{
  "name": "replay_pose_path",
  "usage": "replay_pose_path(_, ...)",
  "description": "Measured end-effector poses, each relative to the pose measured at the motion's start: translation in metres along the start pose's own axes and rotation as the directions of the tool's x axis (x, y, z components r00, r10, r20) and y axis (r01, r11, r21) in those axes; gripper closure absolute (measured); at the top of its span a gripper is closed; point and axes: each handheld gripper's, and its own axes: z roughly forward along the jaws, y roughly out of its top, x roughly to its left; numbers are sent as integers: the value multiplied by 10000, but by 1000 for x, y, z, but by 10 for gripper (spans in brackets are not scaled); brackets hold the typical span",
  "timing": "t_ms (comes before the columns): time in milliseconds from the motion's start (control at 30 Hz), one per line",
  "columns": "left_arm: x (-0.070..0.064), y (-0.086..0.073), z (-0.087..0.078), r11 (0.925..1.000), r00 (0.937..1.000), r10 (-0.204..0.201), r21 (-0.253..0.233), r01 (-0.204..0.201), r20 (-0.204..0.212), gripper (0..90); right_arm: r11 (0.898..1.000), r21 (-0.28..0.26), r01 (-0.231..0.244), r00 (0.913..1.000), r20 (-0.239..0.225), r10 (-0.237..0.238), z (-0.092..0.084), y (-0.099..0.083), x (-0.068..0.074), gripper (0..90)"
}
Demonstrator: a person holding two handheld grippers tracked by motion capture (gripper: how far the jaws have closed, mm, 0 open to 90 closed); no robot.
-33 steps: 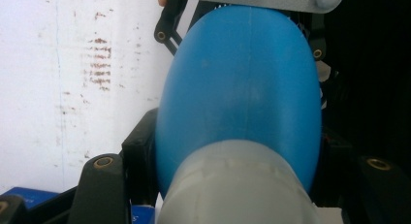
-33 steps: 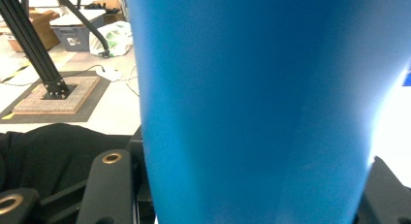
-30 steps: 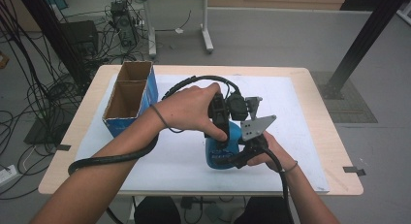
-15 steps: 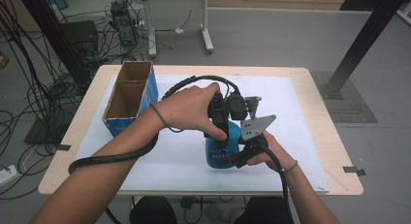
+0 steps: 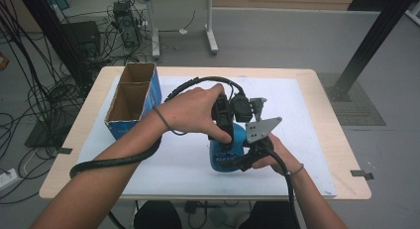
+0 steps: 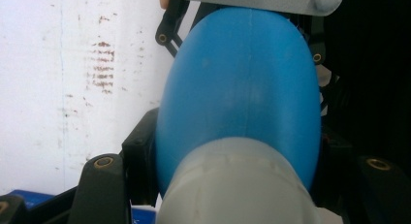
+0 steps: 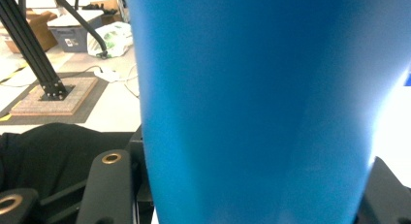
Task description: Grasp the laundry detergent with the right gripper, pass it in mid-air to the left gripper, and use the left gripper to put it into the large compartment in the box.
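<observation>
A blue plastic bottle [image 5: 224,158] stands on the white mat near the table's front edge. My left gripper [image 5: 225,132] comes down on it from above. In the left gripper view it [image 6: 240,180] is shut around the bottle's top, where a pale grey cap [image 6: 237,185] sits below the rounded blue body [image 6: 242,88]. My right gripper [image 5: 246,157] reaches in from the right side and is shut on the bottle's body. The smooth blue wall [image 7: 257,103] lies between its black jaws [image 7: 249,185].
An open cardboard box [image 5: 131,97] with blue sides and two compartments stands at the table's left rear. A white mat [image 5: 307,120] covers most of the wooden table [image 5: 341,154]. Cables trail from both grippers. Black frame posts and tangled cables stand on the floor around.
</observation>
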Motion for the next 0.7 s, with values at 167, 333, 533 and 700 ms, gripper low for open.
replay_pose_path(167, 0, 1, 0, 10000, 10000, 13, 25, -13, 1, 372, 10000, 9, -19, 10000, -22, 19, 0, 0, 0, 416)
replay_pose_path(333, -1, 0, -1, 10000, 10000, 4, -21, -4, -38, 372, 10000, -1, 10, 10000, -18, -10, 0, 0, -1, 416)
replay_pose_path(533, 0, 0, -1, 10000, 10000, -2, 19, 2, -18, 372, 10000, -37, 13, 10000, -29, -13, 1, 1, -1, 416)
replay_pose_path(700, 0, -1, -1, 10000, 10000, -14, -17, 14, -37, 372, 10000, -23, 42, 10000, -24, -42, 1, 1, -1, 416)
